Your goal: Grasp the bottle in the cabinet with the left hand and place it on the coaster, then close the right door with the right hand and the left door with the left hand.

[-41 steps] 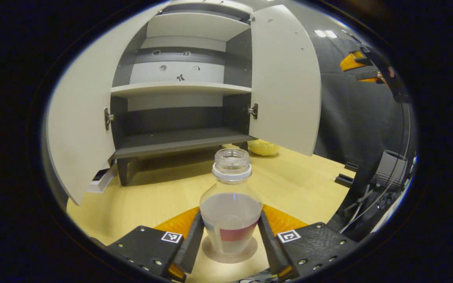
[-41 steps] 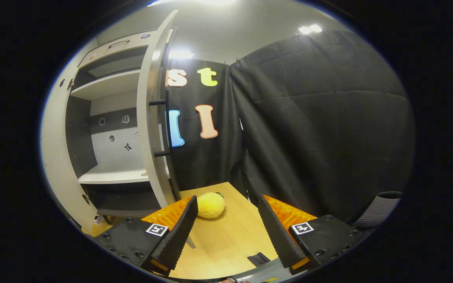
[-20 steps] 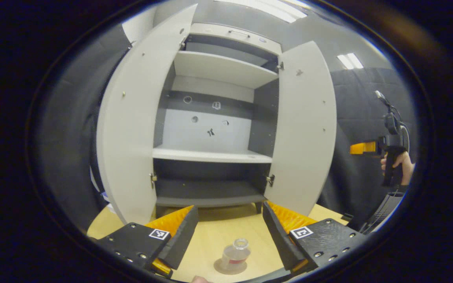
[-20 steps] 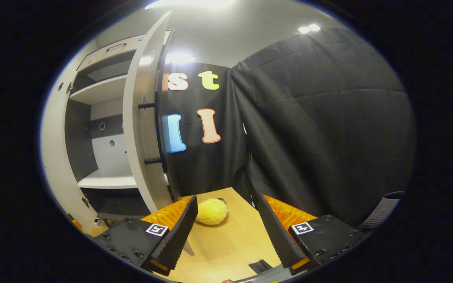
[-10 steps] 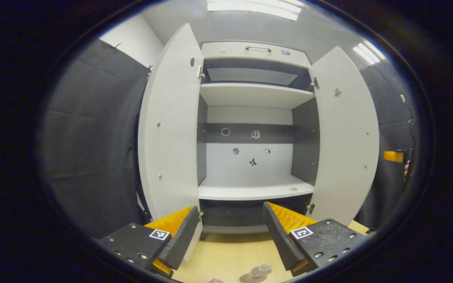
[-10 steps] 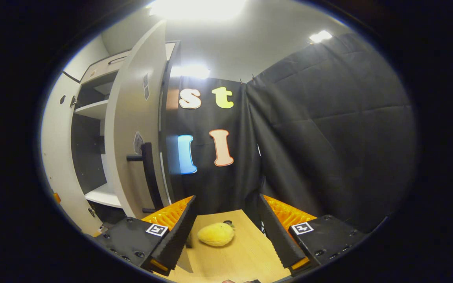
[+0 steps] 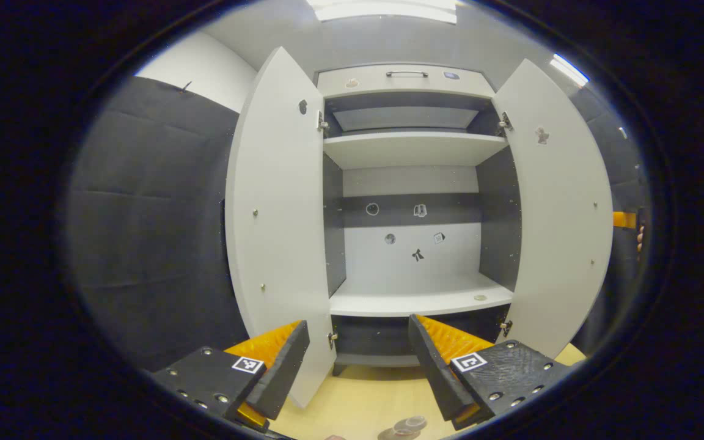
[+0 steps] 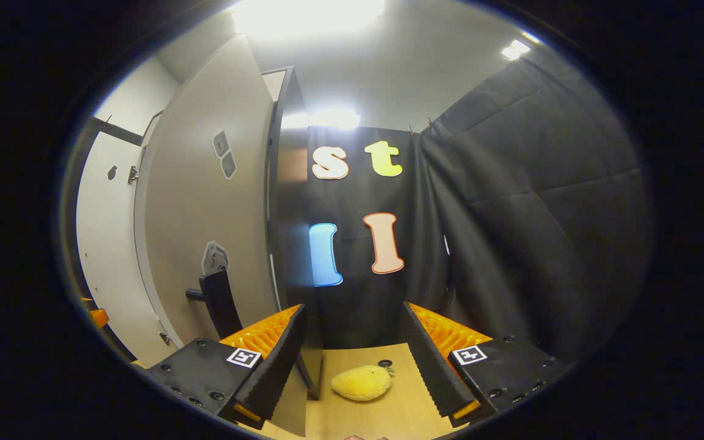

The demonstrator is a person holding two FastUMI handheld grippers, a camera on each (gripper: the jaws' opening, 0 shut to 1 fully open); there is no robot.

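The white cabinet [image 7: 413, 293] stands with both doors swung out and its shelves bare. The clear bottle [image 7: 412, 423] sits on the round coaster [image 7: 388, 434] on the table, at the very bottom edge below my left gripper [image 7: 358, 325], which is open and holds nothing, raised and facing the cabinet between the left door [image 7: 278, 232] and the right door [image 7: 563, 214]. My right gripper [image 8: 353, 307] is open and empty, close to the outer face of the right door [image 8: 205, 220], beside its black bar handle [image 8: 219, 300]. The right gripper [image 7: 624, 219] also peeks past the right door's edge.
A yellow plush fruit [image 8: 361, 382] lies on the wooden table [image 8: 388, 415] just right of the right door's lower corner. Black cloth walls close in on both sides. A drawer front [image 7: 404, 78] tops the cabinet.
My left gripper let go of the bottle on the coaster, then rose and tilted up toward the cabinet. My right gripper moved in toward the right door's outer face and handle.
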